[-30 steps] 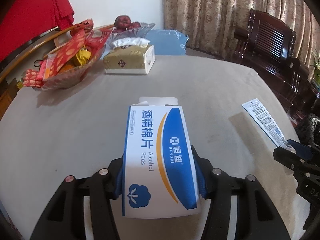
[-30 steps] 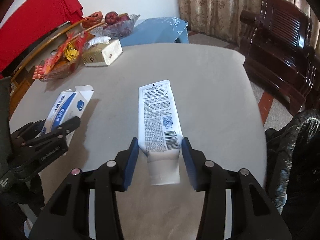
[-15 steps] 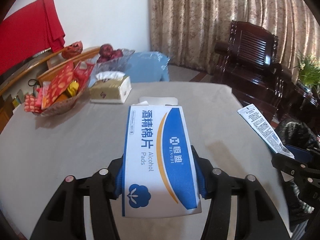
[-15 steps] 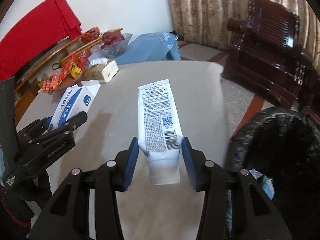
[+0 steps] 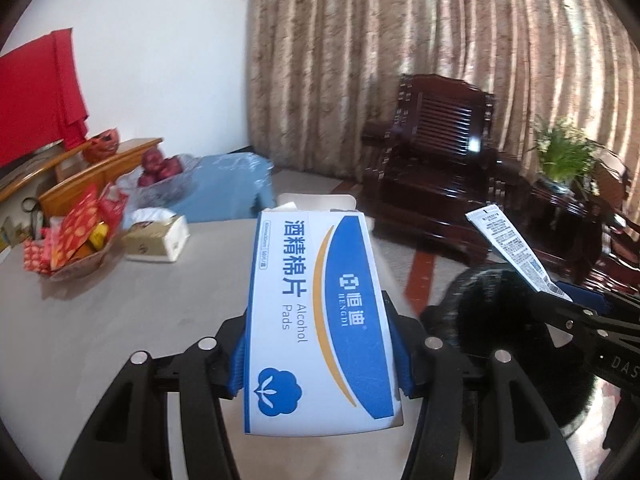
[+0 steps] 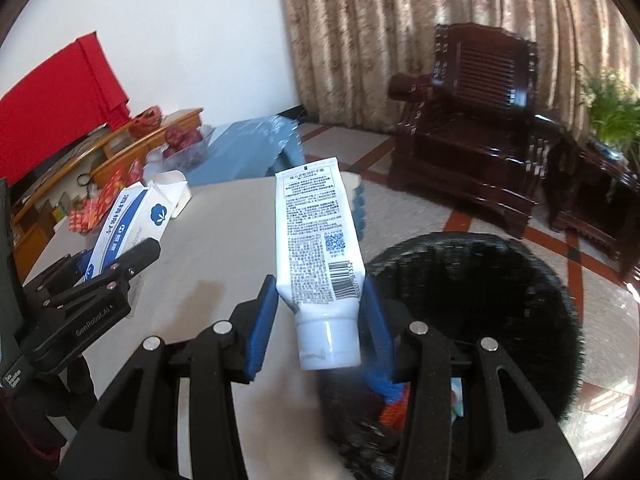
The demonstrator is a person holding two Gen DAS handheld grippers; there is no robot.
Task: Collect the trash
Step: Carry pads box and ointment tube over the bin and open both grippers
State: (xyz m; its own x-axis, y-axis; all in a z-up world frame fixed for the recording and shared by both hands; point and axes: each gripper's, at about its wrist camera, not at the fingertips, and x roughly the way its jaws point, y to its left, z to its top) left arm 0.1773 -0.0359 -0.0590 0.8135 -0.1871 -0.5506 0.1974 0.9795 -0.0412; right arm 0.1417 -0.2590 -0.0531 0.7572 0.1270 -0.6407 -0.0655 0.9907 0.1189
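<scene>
Curtains (image 5: 400, 60) and a dark wooden armchair (image 5: 436, 152) backed both views. Your left view alone showed the snack bowl (image 5: 76, 248) and tissue box (image 5: 158, 236) on the tabletop (image 5: 120, 312); your left gripper (image 5: 318, 344) gripped the alcohol pads box (image 5: 316, 312), raised off the tabletop. Your right view alone looked into the black trash bin (image 6: 500, 300), where colourful scraps lay blurred behind the fingers. Your right gripper (image 6: 320, 316) clamped the white tube (image 6: 316, 248) near the bin's rim.
</scene>
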